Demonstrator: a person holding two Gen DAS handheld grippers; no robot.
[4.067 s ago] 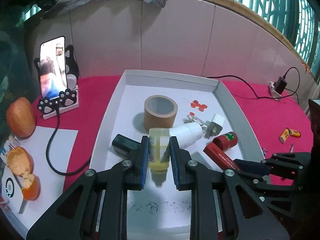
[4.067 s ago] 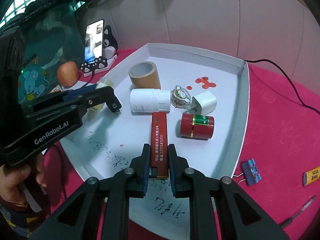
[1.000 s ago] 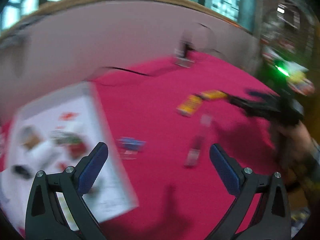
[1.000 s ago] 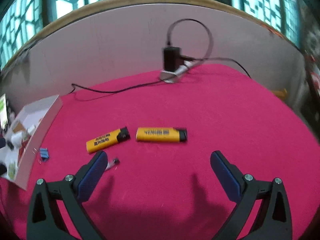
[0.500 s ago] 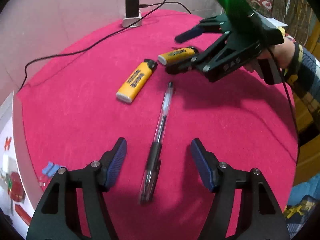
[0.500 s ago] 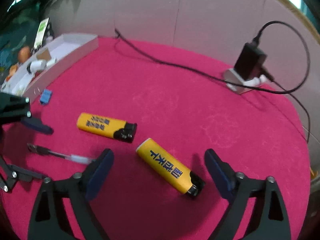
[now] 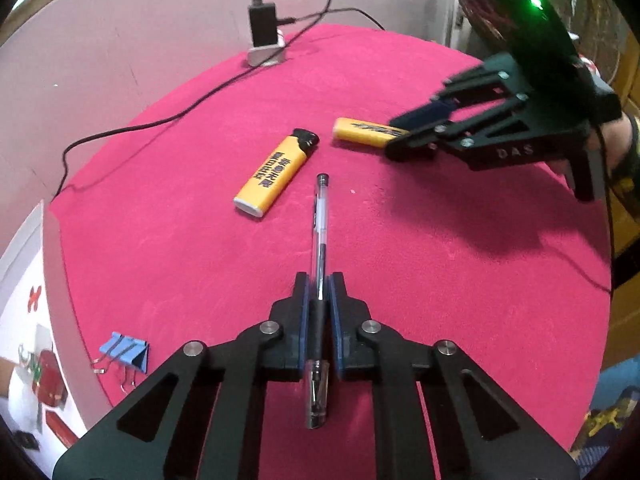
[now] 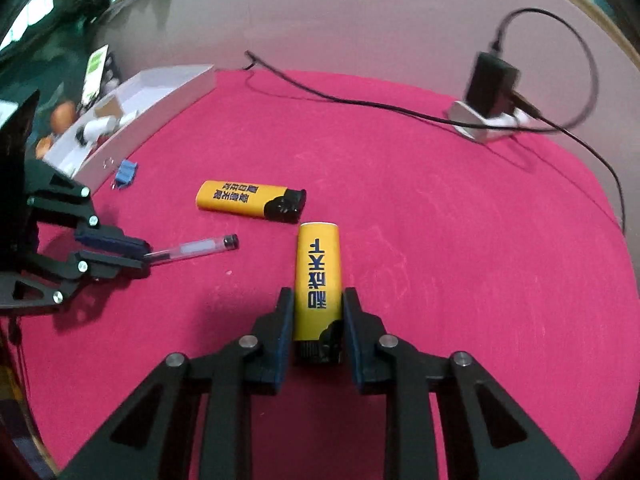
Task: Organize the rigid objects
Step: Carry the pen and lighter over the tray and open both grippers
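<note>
pen [image 7: 320,240] beside lighter [image 7: 276,174], clip [image 7: 126,356] (near tray [image 7: 52,248])

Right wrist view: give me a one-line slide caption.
Right gripper shut on a yellow plastic lighter lying on the red tablecloth, a second yellow lighter beyond.

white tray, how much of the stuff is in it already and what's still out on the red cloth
Done: the white tray already holds several items, among them a white bottle. In hand: the left tongs have just closed on the clear ballpoint pen, the right tongs on one yellow lighter, both still down at the cloth. Left: the other yellow lighter and the blue binder clip.
</note>
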